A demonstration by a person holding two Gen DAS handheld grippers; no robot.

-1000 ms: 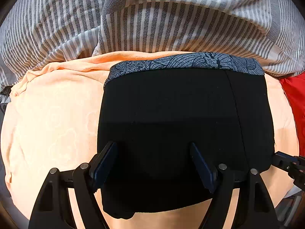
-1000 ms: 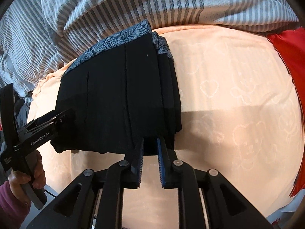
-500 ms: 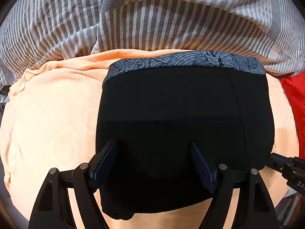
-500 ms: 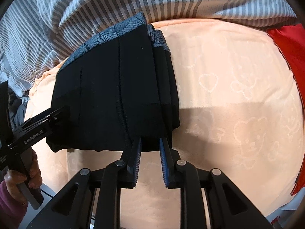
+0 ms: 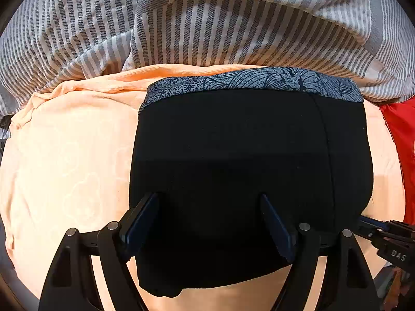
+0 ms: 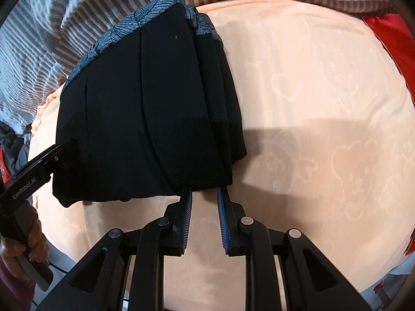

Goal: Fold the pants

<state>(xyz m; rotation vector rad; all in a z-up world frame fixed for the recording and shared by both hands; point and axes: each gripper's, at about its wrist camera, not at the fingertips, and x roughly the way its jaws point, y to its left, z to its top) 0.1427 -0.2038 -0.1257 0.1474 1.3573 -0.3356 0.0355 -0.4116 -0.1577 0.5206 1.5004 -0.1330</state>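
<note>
Pants [image 5: 249,171] beside striped bedding [image 5: 207,26]

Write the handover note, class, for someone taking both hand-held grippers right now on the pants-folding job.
Left hand-held gripper: open, fingers spread over the near part of the folded black pants, gripping nothing.
Right hand-held gripper: open, fingertips at the bundle's near right corner, gripping nothing.
Pants: compact stack on the peach blanket, patterned waistband at the far edge by the striped bedding.
Done: folding looks complete.
Left: probably just withdraw or tidy edges.
</note>
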